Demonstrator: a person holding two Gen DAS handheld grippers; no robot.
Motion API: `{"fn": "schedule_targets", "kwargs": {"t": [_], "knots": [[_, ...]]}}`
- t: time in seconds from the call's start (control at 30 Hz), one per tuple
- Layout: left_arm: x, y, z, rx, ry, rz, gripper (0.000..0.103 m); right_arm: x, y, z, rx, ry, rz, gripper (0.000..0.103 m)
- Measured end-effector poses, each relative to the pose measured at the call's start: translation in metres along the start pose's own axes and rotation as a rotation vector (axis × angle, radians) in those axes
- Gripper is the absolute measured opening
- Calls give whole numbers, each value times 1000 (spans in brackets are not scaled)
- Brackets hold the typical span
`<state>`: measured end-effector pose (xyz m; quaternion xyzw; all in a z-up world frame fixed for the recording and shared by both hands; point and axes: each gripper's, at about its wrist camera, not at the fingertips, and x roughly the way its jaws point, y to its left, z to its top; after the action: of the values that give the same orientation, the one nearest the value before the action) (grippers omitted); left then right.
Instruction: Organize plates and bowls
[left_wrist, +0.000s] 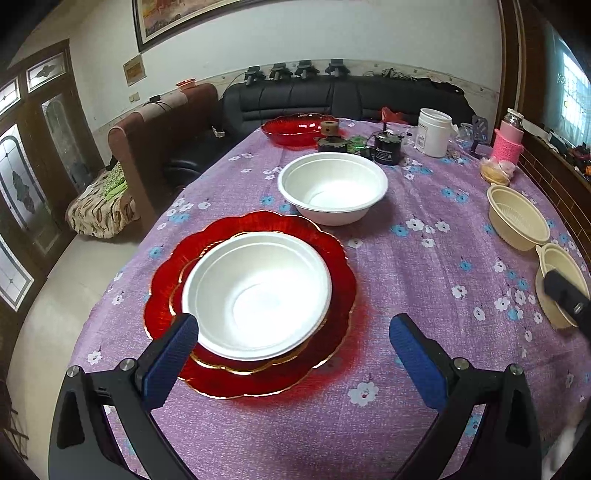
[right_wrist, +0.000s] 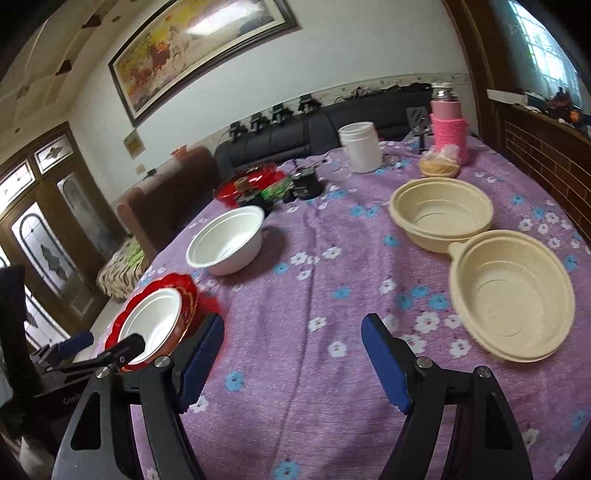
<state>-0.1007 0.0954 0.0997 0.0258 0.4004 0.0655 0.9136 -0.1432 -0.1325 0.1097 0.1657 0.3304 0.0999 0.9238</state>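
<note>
Both tongs held wide apart, nothing gripped.
A white paper bowl (left_wrist: 258, 295) on red scalloped glass plates (left_wrist: 332, 258) is seen just beyond the left tongs (left_wrist: 293, 328); two beige plastic bowls (right_wrist: 513, 295) lie right of the right tongs (right_wrist: 291, 325).

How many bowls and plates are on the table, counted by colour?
White bowls: 2, one on the red plates, one on the cloth.
Beige bowls: 2, near and far.
Red plates: 3, two stacked, large under small, one far.
Total: 7
</note>
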Motion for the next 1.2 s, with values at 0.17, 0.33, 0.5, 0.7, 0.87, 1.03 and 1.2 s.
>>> {"fn": "schedule_targets", "kwargs": {"t": [0.17,0.33,0.5,0.7,0.87,1.03,1.2], "knots": [[2,-16,-1,36,9,-14,103,-17,-31,8,53,-39,-50,81],[5,-38,-2,87,28,-42,103,-30,-61,10,105,-64,-98,81],[12,-74,-3,159,77,-138,103,-44,-95,13,160,-87,-157,81],[17,-117,-5,236,122,-225,103,-55,-128,13,206,-89,-207,81],[20,-140,-3,280,131,-226,103,-69,-156,8,239,-104,-263,81],[21,-159,5,302,135,-261,103,-80,-187,1,271,-91,-332,81],[25,-178,14,315,139,-287,103,-86,-206,-3,289,-71,-351,81]]}}
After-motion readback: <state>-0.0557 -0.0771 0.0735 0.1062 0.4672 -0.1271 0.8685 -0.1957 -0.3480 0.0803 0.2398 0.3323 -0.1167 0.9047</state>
